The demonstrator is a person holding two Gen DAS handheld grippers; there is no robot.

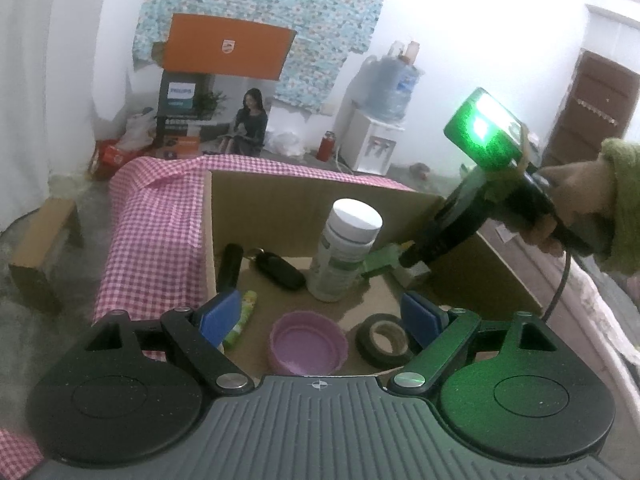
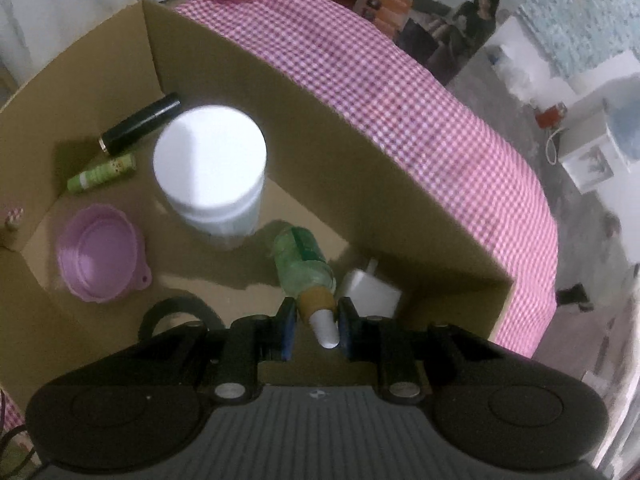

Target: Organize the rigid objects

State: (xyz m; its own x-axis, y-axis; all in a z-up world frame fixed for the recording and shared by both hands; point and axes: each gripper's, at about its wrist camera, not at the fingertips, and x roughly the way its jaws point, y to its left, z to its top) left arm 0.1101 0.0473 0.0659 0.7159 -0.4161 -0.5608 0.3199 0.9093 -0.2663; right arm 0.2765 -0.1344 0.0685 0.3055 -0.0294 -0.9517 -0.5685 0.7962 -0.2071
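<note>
White walls (image 1: 460, 20) enclose a dim room with a grey floor (image 1: 24, 320). A patterned blue cloth (image 1: 280, 12) hangs on the far wall behind an orange carton (image 1: 228, 46) and a printed Philips box (image 1: 212, 120). A water dispenser (image 1: 380, 120) stands right of them — near a brown door (image 1: 596, 112). Pink gingham (image 1: 160, 216) covers the surface.

Inside the open brown cardboard box (image 2: 360, 184), on the pink checked cloth (image 2: 440, 128), the white-lidded plastic jar (image 2: 210, 160) stands between the round purple plastic lid (image 2: 100, 252) and the lying green glass bottle (image 2: 304, 264).
</note>
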